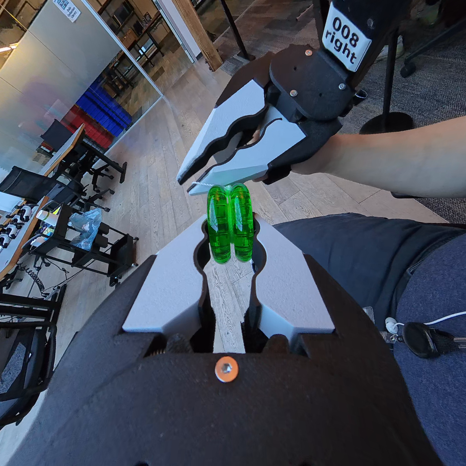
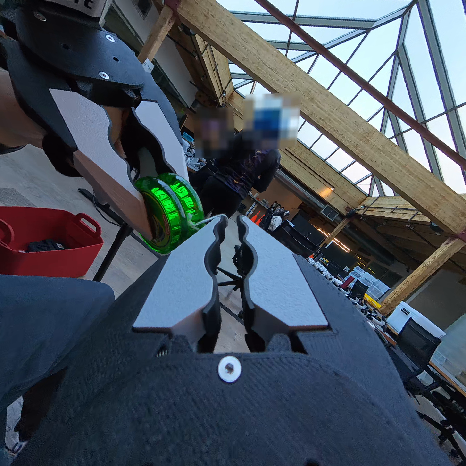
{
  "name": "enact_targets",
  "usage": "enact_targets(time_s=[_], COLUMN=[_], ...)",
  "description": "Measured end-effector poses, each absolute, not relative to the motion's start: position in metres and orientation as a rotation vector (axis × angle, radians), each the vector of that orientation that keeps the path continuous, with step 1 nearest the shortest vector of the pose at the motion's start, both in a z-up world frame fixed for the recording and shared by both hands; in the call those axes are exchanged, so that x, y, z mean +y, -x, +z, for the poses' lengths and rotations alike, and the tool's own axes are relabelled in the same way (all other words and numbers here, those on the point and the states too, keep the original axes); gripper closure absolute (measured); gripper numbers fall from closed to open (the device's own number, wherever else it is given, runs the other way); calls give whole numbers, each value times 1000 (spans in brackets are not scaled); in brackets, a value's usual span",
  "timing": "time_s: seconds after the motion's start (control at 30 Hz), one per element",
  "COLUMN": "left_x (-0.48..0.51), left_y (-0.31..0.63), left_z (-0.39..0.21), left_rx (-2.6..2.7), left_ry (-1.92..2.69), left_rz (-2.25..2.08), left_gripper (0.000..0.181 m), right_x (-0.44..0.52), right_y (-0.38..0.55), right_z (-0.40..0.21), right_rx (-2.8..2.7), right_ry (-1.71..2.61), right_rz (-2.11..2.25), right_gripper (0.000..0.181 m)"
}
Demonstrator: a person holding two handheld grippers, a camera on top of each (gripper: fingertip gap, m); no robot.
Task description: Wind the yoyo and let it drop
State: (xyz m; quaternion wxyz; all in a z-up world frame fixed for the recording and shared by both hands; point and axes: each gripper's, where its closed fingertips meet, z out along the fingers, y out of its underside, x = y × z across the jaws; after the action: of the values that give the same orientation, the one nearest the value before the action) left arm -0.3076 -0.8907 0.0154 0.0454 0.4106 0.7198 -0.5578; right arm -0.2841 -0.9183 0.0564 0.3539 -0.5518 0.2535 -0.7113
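Yoyo pinched, string at my other tips.

Left wrist view: my left gripper [image 1: 230,224] is clamped on the green yoyo [image 1: 229,224]; at twelve o'clock, my right gripper [image 1: 187,182] nips the white string [image 1: 201,184]. Right wrist view: its tips [image 2: 232,220] stand narrowly apart, string [image 2: 210,220] at the left tip, yoyo [image 2: 174,214] at ten o'clock.

Daylight through skylight [image 2: 378,75]; sharp focus, strong fisheye edge warping.

Pale wood plank floor [image 1: 156,156] below, heavy timber beams [image 2: 315,106] under a glass roof [image 2: 428,63] above, frosted partition [image 1: 50,83] alongside, stacked blue bins [image 1: 103,108] behind it, red tub [image 2: 50,242] nearby.
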Motion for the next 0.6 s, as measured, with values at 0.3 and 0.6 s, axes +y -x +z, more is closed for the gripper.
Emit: enact_targets(time_s=[0.3,0.6], left_x=[-892,-898], left_y=[317,308], left_z=[14,15], left_rx=[2213,2280], left_ry=[-1289,-1190], left_rz=[-1727,-1785], left_gripper=[154,154], right_x=[-920,-920], right_y=[297,309], right_z=[74,82], right_rx=[608,581], right_ry=[1179,1122], right_rz=[-1874,-1890], right_gripper=[177,181])
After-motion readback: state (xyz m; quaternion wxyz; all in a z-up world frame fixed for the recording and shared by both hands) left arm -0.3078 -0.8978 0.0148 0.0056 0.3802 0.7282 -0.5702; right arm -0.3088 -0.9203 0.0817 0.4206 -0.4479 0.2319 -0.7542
